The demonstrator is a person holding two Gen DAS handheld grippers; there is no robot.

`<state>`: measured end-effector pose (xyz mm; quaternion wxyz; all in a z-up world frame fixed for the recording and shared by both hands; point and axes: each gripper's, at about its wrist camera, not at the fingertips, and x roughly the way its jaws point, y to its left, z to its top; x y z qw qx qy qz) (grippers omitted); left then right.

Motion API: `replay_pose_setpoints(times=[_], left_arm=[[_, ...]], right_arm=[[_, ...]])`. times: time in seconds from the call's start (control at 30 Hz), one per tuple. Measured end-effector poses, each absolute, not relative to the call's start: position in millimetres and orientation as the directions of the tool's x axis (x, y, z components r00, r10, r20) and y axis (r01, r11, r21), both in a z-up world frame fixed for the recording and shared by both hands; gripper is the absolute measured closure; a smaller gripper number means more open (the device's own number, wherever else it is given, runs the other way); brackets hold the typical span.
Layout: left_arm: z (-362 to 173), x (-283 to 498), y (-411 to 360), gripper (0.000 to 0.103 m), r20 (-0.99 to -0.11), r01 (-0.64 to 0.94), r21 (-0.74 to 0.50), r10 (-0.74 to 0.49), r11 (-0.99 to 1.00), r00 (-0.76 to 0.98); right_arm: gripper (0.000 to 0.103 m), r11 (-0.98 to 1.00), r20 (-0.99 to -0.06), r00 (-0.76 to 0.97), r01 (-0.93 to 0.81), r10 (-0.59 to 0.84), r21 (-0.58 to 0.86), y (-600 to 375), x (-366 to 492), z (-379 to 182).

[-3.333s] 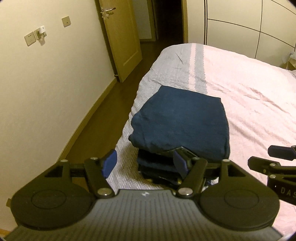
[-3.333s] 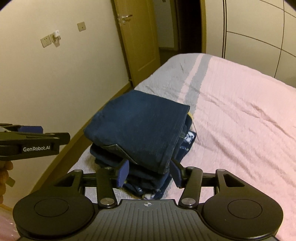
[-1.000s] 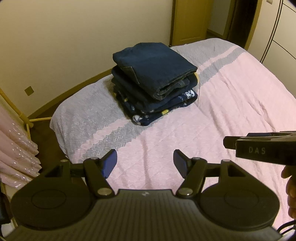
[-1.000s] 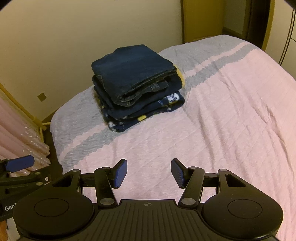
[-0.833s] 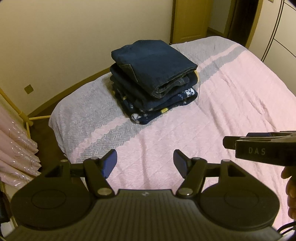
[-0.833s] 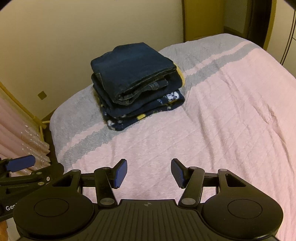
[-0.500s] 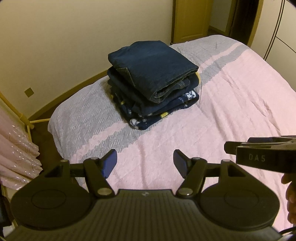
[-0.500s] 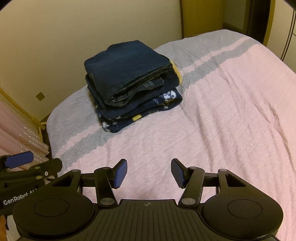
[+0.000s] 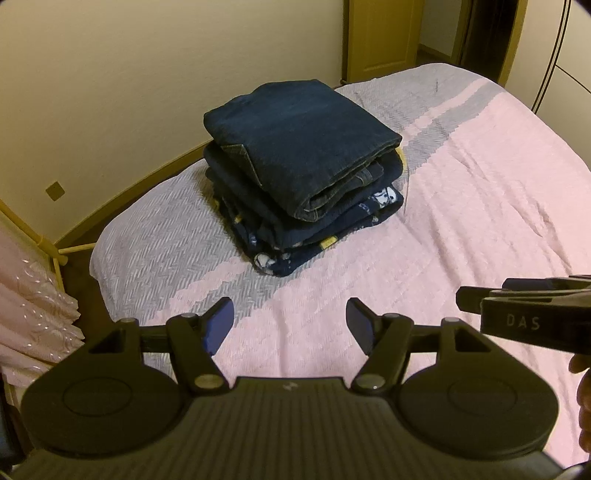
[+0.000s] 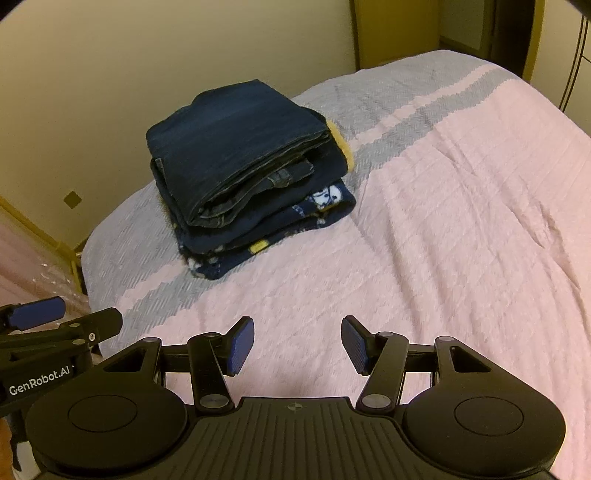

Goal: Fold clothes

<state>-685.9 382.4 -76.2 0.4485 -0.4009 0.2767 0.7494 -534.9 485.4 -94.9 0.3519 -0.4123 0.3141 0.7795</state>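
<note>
A stack of folded clothes (image 9: 303, 166) (image 10: 247, 166) sits near the corner of the bed, dark blue jeans on top and a navy printed garment with white and yellow patches at the bottom. My left gripper (image 9: 289, 321) hangs open over the pink bedspread, well short of the stack, nothing between its blue pads. My right gripper (image 10: 297, 343) is open too, empty, also short of the stack. Each gripper shows at the edge of the other's view: the right one (image 9: 524, 314), the left one (image 10: 55, 321).
The bed (image 9: 480, 206) (image 10: 461, 221) has a pink cover with grey bands near its foot. A cream wall and a wooden door (image 9: 380, 33) stand behind. A pink frilled fabric on a yellow frame (image 9: 33, 295) is at the left, beside the bed's corner.
Both grippers have drifted towards the bed, so the stack looks a little nearer and lower in both views. Both stay open and empty.
</note>
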Motion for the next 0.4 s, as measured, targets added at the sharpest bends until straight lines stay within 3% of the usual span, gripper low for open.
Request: replay_pose_setpoints(times=[0.4], left_arm=[[-68, -694, 386, 0.039, -0.817, -0.889, 0.066, 0.487, -0.452, -0.308]], right_arm=[[0.047, -0.570, -0.849, -0.433, -0.796, 0.302, 0.203, 484, -544, -85]])
